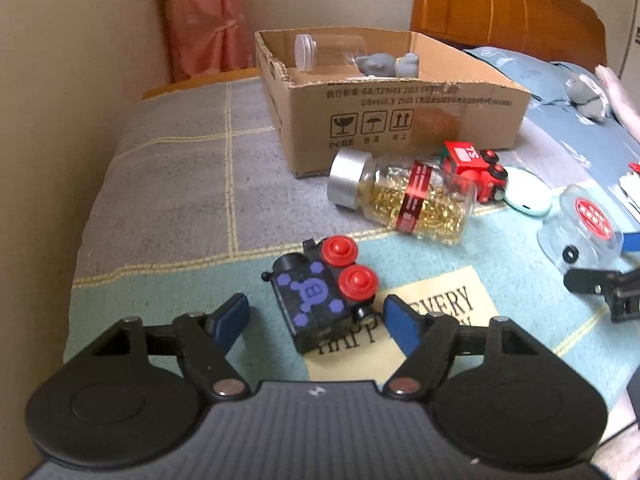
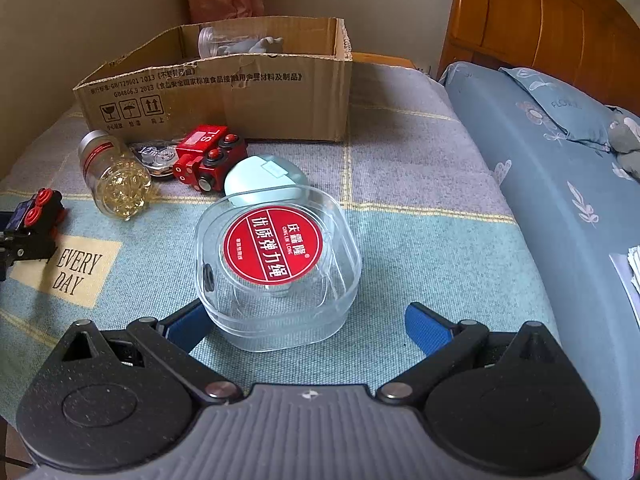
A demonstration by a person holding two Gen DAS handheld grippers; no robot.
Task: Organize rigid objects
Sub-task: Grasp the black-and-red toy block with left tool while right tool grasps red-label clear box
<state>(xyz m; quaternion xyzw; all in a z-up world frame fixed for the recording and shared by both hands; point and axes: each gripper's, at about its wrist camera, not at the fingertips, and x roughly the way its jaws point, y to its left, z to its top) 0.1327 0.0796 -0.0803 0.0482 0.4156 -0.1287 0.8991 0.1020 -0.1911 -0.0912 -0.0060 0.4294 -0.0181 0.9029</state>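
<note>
With both claws spread wide, the left gripper [image 1: 314, 318] straddles the tipped toy train [image 1: 320, 290] while the right gripper [image 2: 306, 330] frames the clear plastic case [image 2: 276, 268], whose slick walls could squirt free on the soft blanket [image 2: 400, 200].

Glossy clear plastic box [image 2: 276, 276], corrugated cardboard carton [image 2: 224, 96]

Both cameras sit low over the bed, each looking forward past its own fingers toward the far cardboard box [image 1: 400, 120] [image 2: 224, 96]. The left view is close on the black toy train [image 1: 320, 292], seen at the right view's left edge [image 2: 38, 212]. The right view is close on the clear case [image 2: 276, 272], seen at the left view's right edge [image 1: 580, 224]. Both share the jar [image 1: 404, 196] [image 2: 112, 176] and red train [image 1: 476, 168] [image 2: 208, 160].
</note>
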